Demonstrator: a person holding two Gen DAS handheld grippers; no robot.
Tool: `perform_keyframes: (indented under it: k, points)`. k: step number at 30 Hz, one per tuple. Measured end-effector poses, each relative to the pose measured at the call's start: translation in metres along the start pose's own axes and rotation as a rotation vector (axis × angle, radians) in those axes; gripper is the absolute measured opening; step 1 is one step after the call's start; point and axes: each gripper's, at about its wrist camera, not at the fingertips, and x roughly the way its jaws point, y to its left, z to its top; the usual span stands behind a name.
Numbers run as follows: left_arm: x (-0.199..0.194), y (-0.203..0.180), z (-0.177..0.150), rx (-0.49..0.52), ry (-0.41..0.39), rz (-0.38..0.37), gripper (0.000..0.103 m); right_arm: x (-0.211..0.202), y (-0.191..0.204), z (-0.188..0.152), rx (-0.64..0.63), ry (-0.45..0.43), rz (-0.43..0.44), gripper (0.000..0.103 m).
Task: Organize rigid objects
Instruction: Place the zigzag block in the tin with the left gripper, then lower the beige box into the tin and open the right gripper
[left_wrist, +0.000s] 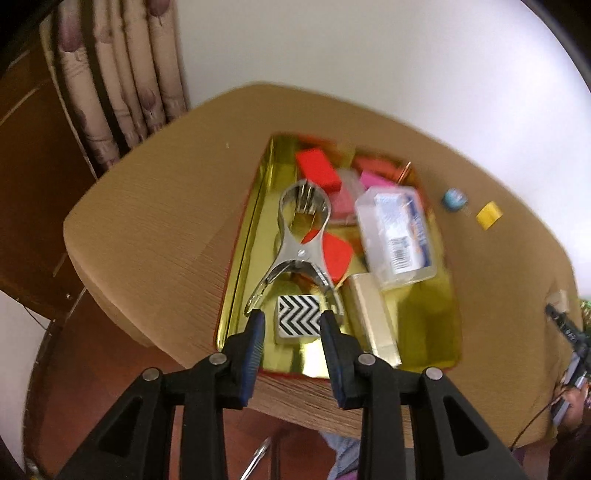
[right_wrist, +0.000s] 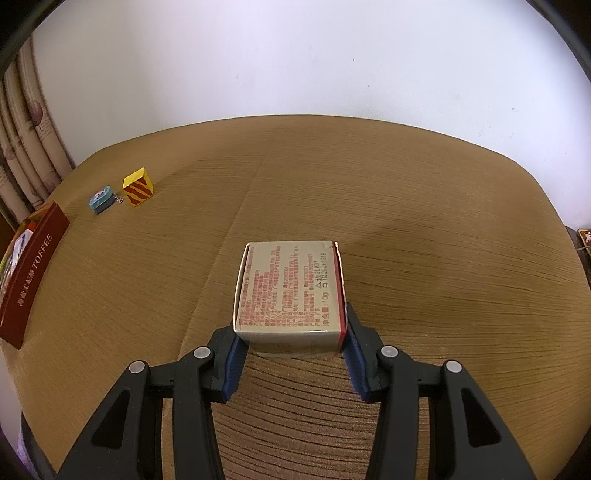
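In the left wrist view a gold-lined tin tray (left_wrist: 436, 317) holds a big metal clip (left_wrist: 299, 240), a black-and-white chevron block (left_wrist: 299, 315), red blocks (left_wrist: 317, 168), a clear plastic box (left_wrist: 400, 236) and a beige box (left_wrist: 373, 317). My left gripper (left_wrist: 293, 325) is open, its fingers just off the clip's handle ends. In the right wrist view my right gripper (right_wrist: 290, 332) is shut on a beige carton with red print (right_wrist: 290, 288) and holds it over the table.
A yellow and red striped cube (right_wrist: 138, 191) and a small blue tin (right_wrist: 100, 199) lie on the wooden table (right_wrist: 406, 203) near the tray's dark red TOFFEE wall (right_wrist: 31, 277); both also show in the left wrist view, cube (left_wrist: 489, 215) and tin (left_wrist: 454, 199). A curtain (left_wrist: 110, 74) hangs behind.
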Motion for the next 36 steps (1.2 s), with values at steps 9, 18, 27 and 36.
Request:
perform_keyframes:
  k: [9,18,27,36]
  points:
    - [-0.048,-0.002,-0.037,0.045,-0.192,0.035,0.034,-0.037,0.008,-0.001,0.133,0.026,0.159,0.043]
    - [-0.043,0.023,-0.044,-0.024,-0.188,-0.021,0.034,-0.102,0.174,0.037,-0.129,-0.007,0.44,0.043]
    - [-0.041,0.041,-0.044,-0.091,-0.165,-0.083,0.034,-0.064,0.33,0.026,-0.33,0.141,0.537,0.043]
    - [-0.036,0.05,-0.046,-0.141,-0.136,-0.162,0.036,-0.033,0.38,0.012,-0.45,0.178,0.449,0.044]
